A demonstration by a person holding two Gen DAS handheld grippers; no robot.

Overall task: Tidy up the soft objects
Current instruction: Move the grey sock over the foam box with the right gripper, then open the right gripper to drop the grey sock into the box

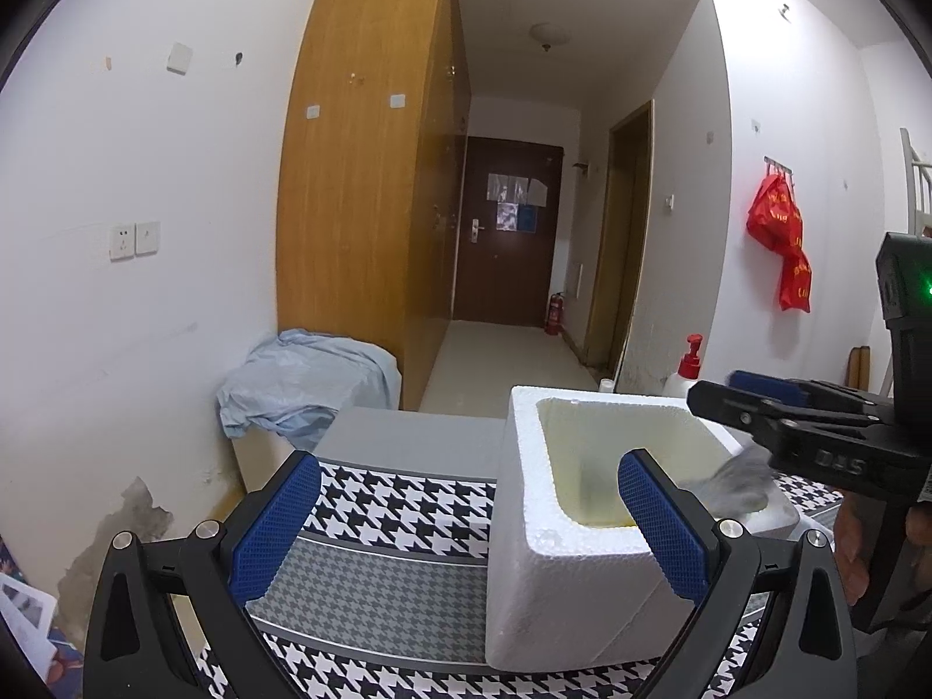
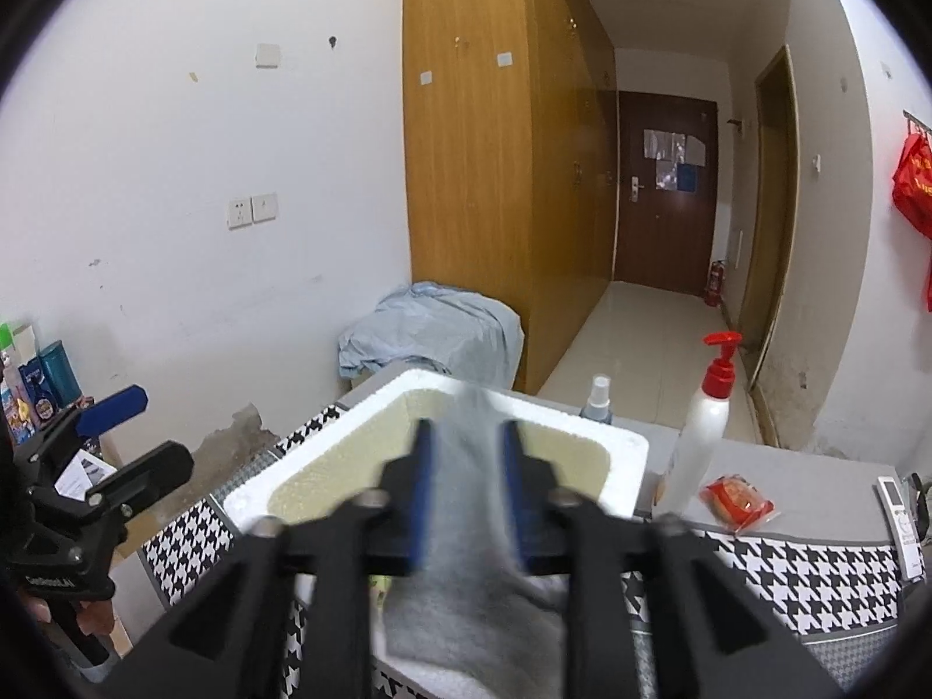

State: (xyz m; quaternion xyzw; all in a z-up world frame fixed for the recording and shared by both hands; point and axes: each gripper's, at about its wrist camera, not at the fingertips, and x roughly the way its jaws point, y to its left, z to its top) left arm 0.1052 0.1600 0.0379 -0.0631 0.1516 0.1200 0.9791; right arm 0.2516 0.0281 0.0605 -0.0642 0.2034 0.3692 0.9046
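Note:
A white foam box (image 1: 582, 576) with a yellowish inside stands on the houndstooth cloth (image 1: 384, 507). My left gripper (image 1: 472, 518) is open and empty, its right finger over the box's near rim. My right gripper (image 2: 466, 489) is shut on a grey soft cloth (image 2: 472, 571), blurred, held over the near rim of the foam box (image 2: 617, 454). In the left wrist view the right gripper (image 1: 775, 413) comes in from the right with the grey cloth (image 1: 734, 480) hanging above the box's right side.
A white pump bottle with a red top (image 2: 702, 425), a small spray bottle (image 2: 597, 402), a red packet (image 2: 737, 498) and a remote (image 2: 900, 518) lie right of the box. A blue sheet (image 1: 303, 384) covers a low box by the wooden wardrobe (image 1: 367, 175).

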